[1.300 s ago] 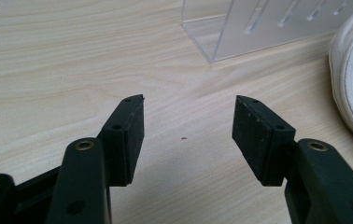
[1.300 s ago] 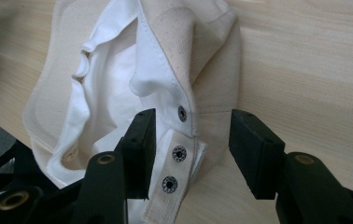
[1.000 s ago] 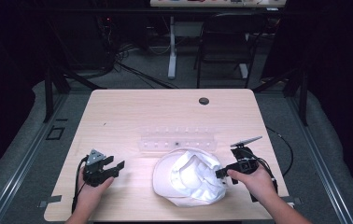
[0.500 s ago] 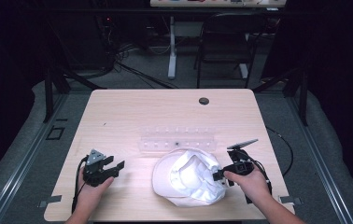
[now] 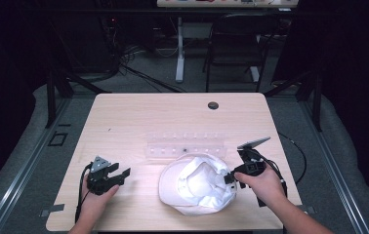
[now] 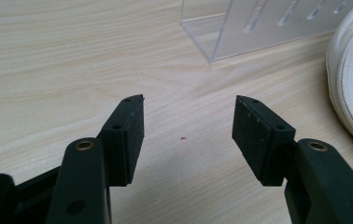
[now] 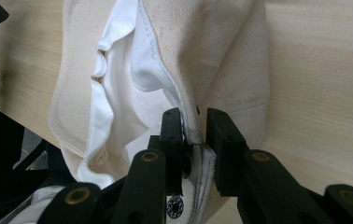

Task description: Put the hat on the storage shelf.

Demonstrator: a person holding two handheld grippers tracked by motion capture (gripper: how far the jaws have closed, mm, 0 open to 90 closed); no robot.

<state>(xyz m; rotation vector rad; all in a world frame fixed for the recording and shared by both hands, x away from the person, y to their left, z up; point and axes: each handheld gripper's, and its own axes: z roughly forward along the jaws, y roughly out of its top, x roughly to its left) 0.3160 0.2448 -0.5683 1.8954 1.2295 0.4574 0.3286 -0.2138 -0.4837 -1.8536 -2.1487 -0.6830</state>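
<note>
white cap (image 5: 197,187), edge hidden in right claw (image 7: 194,135)

Cream-white cloth cap (image 5: 197,184), lying upside down near the front edge of the wooden table (image 5: 138,122), brighter white lining showing inside. Just in front of a clear plastic rack (image 5: 185,145). Right edge pinched between the right gripper's (image 7: 194,128) jaws.

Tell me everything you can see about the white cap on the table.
The cap is off-white cloth, canvas-like, with stitched seams and a white lining. It lies upside down and crumpled on the wooden table, near the front edge, just before a clear plastic rack. The right gripper pinches its edge; the left gripper is open, apart from it.
</note>
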